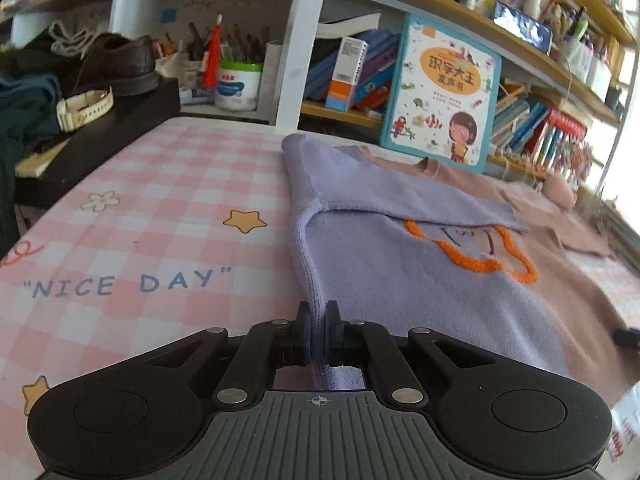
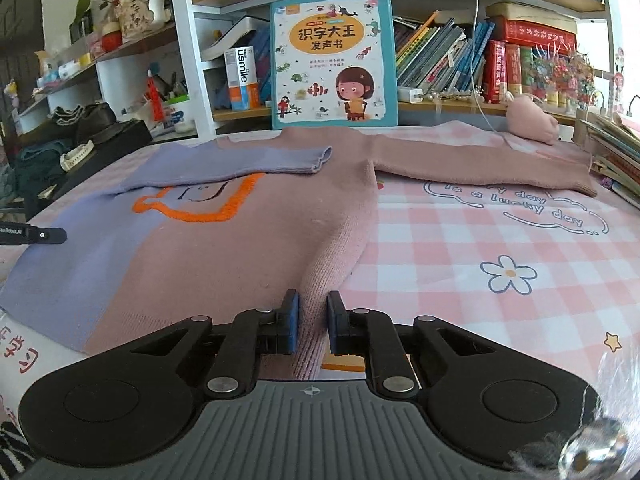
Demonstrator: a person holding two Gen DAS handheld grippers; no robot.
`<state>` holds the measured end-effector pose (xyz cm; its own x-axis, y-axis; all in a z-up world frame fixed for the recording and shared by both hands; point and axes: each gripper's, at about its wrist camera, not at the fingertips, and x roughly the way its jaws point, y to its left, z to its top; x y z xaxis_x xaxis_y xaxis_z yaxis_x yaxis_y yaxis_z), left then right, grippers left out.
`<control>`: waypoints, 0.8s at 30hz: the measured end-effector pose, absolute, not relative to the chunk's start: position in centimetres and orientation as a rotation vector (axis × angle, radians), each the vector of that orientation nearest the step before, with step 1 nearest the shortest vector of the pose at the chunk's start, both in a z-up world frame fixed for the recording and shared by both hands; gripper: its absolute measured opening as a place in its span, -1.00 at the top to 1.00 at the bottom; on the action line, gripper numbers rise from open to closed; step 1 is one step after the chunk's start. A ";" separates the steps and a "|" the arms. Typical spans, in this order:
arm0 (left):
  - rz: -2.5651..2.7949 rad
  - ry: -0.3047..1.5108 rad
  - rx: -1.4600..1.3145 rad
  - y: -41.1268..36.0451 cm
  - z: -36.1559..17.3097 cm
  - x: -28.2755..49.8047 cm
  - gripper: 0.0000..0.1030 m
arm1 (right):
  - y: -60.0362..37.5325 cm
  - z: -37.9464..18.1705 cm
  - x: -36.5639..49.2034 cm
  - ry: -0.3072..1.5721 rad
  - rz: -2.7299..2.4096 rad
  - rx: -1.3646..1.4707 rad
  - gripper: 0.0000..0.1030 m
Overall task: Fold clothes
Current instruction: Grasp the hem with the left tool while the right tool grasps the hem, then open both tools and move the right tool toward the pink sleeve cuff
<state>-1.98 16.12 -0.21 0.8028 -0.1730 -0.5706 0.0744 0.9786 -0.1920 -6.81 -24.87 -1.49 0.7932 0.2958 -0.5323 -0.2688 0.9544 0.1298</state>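
Both grippers' fingers (image 1: 301, 330) pinch sweater (image 2: 240, 248) hem

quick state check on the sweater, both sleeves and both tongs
sweater: flat on the table, front up
purple sleeve: folded across the chest
pink sleeve: stretched out sideways, unfolded
left tongs: shut on the purple hem edge
right tongs: shut on the pink hem edge

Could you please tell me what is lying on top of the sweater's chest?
The folded purple sleeve lies across the sweater, covering the top of the orange-outlined design. The design's upper part is hidden. Both grippers, left and right, pinch the hem.
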 end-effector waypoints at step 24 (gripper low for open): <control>-0.137 0.617 -0.180 16.4 -0.4 -1.5 0.90 | -24.4 -1.8 -6.9 0.566 0.277 0.053 0.74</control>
<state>-1.52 16.36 -0.35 0.8072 -0.1810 -0.5618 0.0739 0.9753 -0.2079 -6.88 -24.41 -1.80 0.8081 0.2730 -0.5220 -0.2441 0.9617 0.1250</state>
